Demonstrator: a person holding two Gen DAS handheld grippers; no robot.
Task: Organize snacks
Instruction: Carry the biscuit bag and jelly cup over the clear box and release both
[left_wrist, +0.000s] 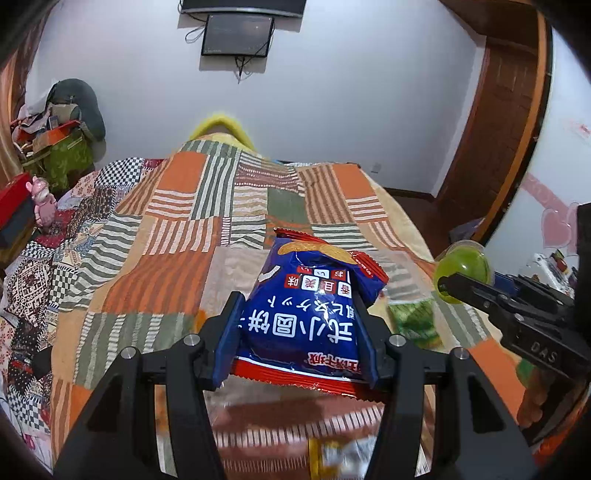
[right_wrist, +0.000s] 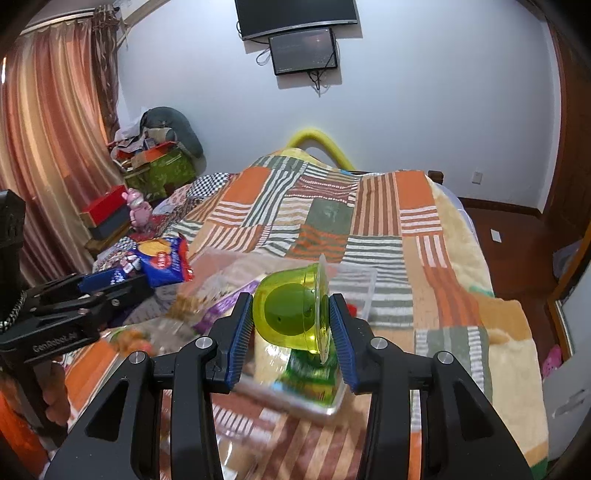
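A patchwork-covered bed (right_wrist: 332, 206) faces a white wall (right_wrist: 424, 110) with mounted screens (right_wrist: 303, 51); striped curtains (right_wrist: 48, 147) hang left.

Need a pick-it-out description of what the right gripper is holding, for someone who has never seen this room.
Start at the bed with the patchwork blanket; two hand-held grippers hang above its near end. The right gripper is shut on a jelly cup, tipped on its side between the blue pads. It is the only clear yellow-green dome with a flat lid rim; the left gripper carries a blue snack bag.
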